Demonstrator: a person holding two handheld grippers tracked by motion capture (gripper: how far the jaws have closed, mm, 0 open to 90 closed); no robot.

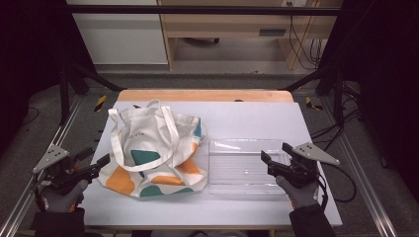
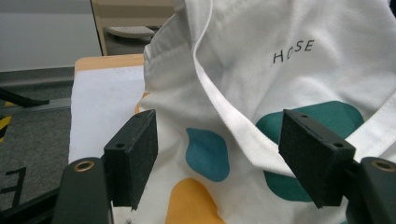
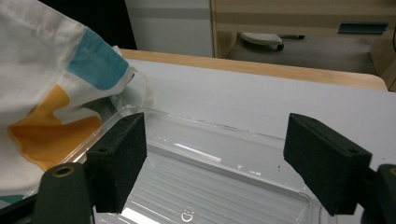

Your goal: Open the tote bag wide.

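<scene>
Where the tote bag (image 1: 153, 153) folds at the counter's (image 1: 257, 118) 9 o'clock side, its interior is hidden and its lettering partly creased. Clear tray (image 1: 244, 168) at 3 o'clock, nothing visible inside. Left tool (image 1: 101, 163) and right tool (image 1: 276, 155): jaws wide, gripping nothing.

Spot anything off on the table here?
Only minor: the tote bag lies crumpled and slightly skewed, its right edge draped over the left rim of the clear tray. The right gripper view shows fabric lapping that rim. No spill or damage visible.
</scene>
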